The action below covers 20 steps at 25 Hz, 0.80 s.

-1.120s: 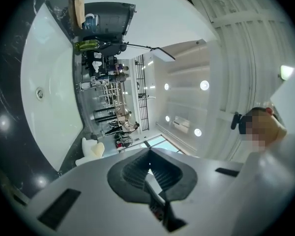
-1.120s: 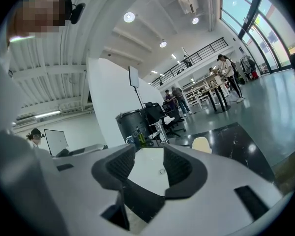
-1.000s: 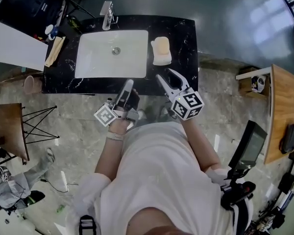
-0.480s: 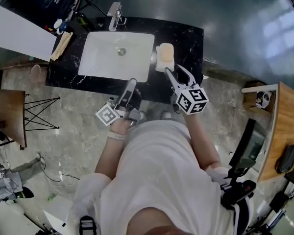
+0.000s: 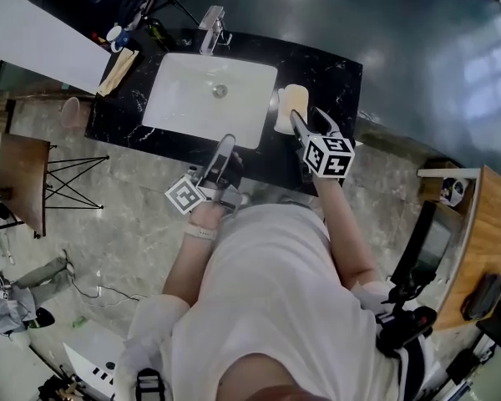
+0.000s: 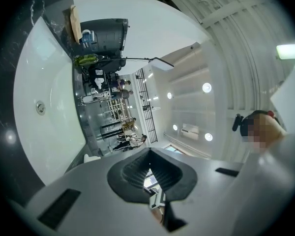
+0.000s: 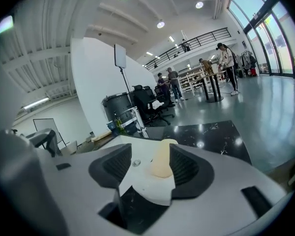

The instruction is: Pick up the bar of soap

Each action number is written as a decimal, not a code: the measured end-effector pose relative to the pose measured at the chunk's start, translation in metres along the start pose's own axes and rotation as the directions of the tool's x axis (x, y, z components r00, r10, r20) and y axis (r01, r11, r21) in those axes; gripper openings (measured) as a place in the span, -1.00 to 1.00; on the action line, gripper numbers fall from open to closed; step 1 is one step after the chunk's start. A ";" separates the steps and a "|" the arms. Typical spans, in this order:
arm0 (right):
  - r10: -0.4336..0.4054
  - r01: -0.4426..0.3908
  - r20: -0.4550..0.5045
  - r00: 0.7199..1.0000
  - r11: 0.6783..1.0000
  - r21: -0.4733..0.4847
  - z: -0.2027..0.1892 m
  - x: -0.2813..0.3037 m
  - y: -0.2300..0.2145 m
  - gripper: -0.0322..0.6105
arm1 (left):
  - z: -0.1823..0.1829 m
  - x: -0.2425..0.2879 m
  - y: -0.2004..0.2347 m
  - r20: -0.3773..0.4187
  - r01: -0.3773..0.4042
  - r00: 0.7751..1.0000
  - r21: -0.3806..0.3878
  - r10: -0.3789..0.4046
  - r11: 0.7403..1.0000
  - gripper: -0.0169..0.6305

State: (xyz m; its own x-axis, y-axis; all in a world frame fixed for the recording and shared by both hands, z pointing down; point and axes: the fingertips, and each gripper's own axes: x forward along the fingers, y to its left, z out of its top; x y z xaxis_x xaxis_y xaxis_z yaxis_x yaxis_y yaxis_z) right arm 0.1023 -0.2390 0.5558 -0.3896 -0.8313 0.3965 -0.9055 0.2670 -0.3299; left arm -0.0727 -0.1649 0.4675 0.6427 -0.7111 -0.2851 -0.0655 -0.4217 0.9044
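The right tool (image 5: 307,119), jaws opening and gripping nothing, should straddle the pale yellow bar of soap (image 5: 294,99) just ahead squarely before closing.

1. Head view: set above the person in a white shirt (image 5: 267,307), facing steeply down from high over the black marble countertop (image 5: 338,78) and white rectangular sink basin (image 5: 192,107).
2. Left gripper view: close to the basin, angled up toward the white ribbed ceiling (image 6: 226,43).
3. Right gripper view: low, near-level across the countertop, close to the pale yellow bar of soap (image 7: 161,160).
4. Shared: the basin appears in all three views, the soap in the head and right gripper views.
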 end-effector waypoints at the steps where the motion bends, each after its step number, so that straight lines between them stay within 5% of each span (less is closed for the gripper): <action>1: -0.011 0.011 -0.021 1.000 1.000 -0.007 -0.001 0.006 -0.003 -0.18 | 0.002 0.001 0.000 0.003 -0.001 1.000 0.001 0.001 1.000 -0.92; 20: -0.196 0.196 -0.302 0.933 0.980 -0.031 -0.036 0.068 -0.039 0.00 | 0.019 -0.019 0.008 0.059 -0.054 0.997 -0.003 0.054 0.999 -0.93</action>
State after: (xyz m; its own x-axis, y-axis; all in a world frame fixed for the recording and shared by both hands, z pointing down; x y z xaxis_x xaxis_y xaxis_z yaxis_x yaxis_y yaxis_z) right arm 0.1055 -0.2883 0.6270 -0.2366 -0.6808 0.6932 -0.9690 0.1135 -0.2193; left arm -0.0999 -0.1657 0.4742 0.5922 -0.7645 -0.2544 -0.0976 -0.3815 0.9192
